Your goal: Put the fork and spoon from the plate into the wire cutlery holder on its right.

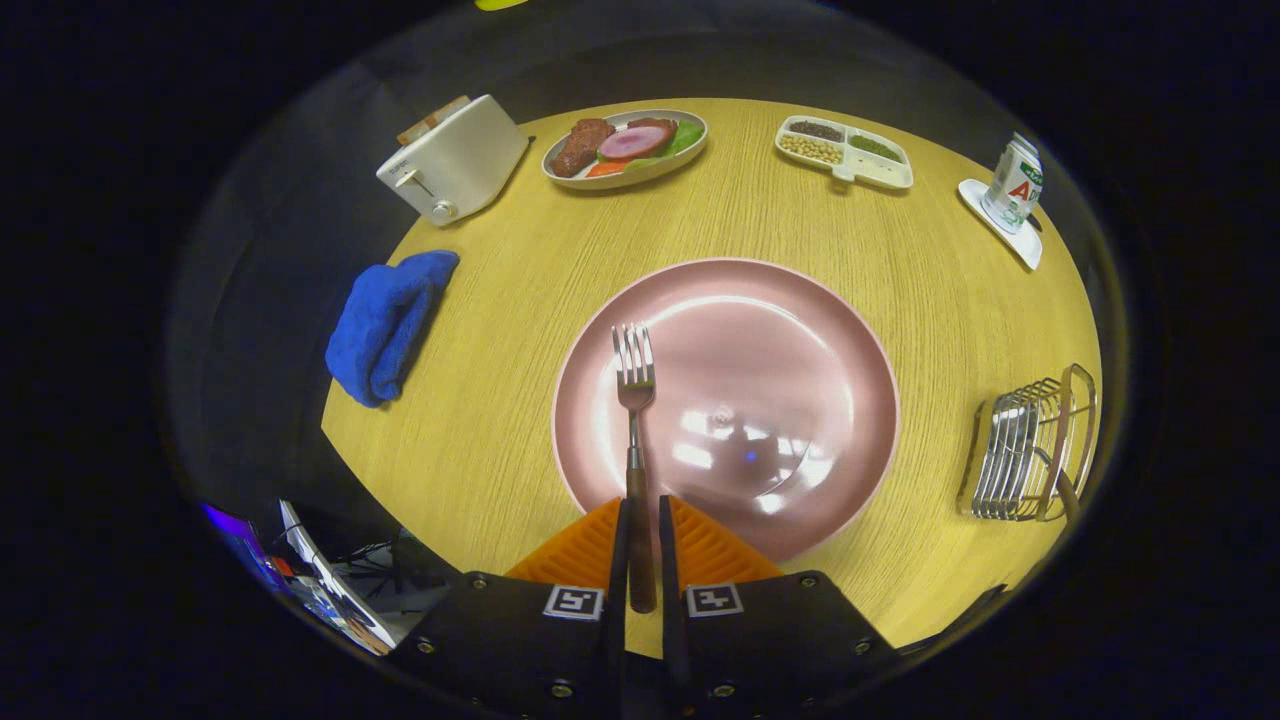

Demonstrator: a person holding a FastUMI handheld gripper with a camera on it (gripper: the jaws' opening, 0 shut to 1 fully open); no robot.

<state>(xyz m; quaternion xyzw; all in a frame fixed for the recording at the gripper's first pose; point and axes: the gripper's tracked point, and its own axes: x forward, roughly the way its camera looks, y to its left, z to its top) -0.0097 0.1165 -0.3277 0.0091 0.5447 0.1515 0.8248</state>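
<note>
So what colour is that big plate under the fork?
Pink, with a glossy sheen: the plate shows best in the gripper view, beyond the fingers shut on the fork.

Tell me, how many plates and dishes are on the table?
3: the big pink plate beyond the gripper, the food plate beside the toaster, the divided dish next to it.

The claw-mounted fisheye looks steeply down — high over the table [500, 330], facing its far edge.
</note>
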